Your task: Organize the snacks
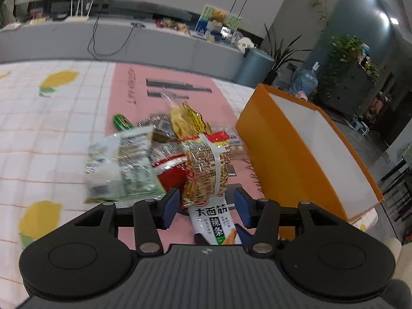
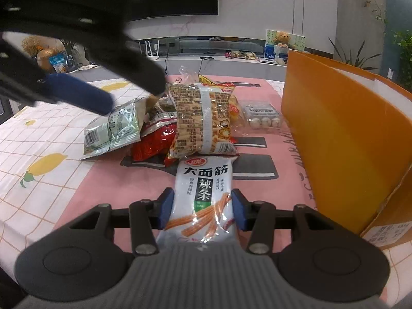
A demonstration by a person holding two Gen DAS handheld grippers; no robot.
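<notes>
A pile of snack bags lies on the pink mat: a gold cracker bag (image 1: 206, 172) (image 2: 203, 121), a red bag (image 1: 170, 172) (image 2: 152, 144), a green-white bag (image 1: 121, 164) (image 2: 113, 126) and a white spicy-strip packet (image 1: 215, 222) (image 2: 203, 195). My left gripper (image 1: 206, 206) is open above the pile, its pads either side of the gold bag's near end. My right gripper (image 2: 203, 208) is open with the white packet lying between its pads. The left gripper shows blurred at the upper left of the right wrist view (image 2: 85, 95). An orange box (image 1: 303, 152) (image 2: 342, 139) stands open to the right.
A clear tray of small round items (image 2: 262, 118) lies between the pile and the box. A green packet (image 1: 122, 122) lies behind the pile. The tablecloth (image 1: 38, 134) has a lemon pattern. A grey counter (image 1: 154, 43) runs behind the table.
</notes>
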